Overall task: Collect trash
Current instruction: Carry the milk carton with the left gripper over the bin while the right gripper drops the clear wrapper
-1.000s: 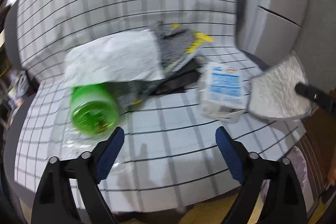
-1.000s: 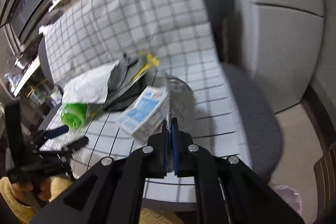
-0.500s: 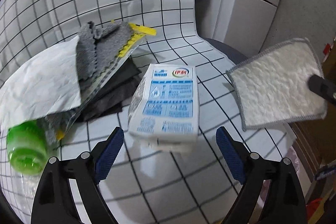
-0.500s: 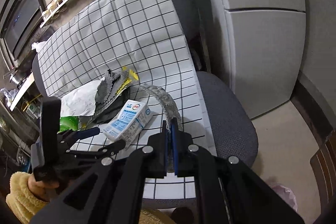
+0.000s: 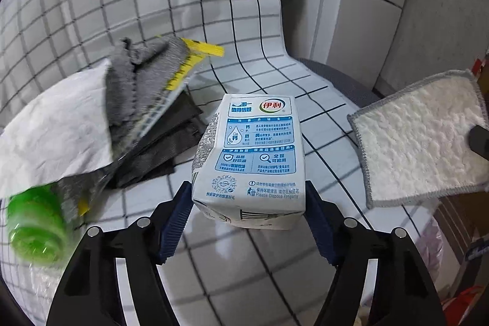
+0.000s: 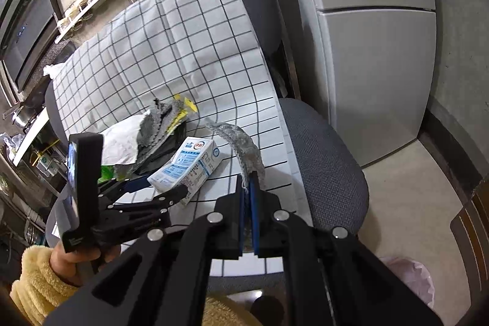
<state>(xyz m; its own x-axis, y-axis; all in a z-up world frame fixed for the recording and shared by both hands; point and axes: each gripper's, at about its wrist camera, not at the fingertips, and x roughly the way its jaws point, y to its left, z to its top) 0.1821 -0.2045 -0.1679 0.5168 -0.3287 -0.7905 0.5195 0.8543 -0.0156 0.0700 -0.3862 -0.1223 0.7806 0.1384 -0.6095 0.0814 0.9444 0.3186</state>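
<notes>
checked cloth (image 5: 244, 20) covers the chair seat; the milk carton (image 5: 250, 155) lies between the left gripper (image 5: 249, 213) pads, whose jaws have just been closing. right gripper (image 6: 249, 197) is clamped on a white rag (image 5: 421, 136).

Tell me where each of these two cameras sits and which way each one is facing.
Left wrist: on the left gripper, looking down its blue-padded fingers at the white and blue milk carton between them on the checked chair cover.
Right wrist: on the right gripper, shut on a white grey-edged cloth, looking across the chair; a hand in a yellow fleece sleeve shows.
Shared: carton, cloth, cover.
</notes>
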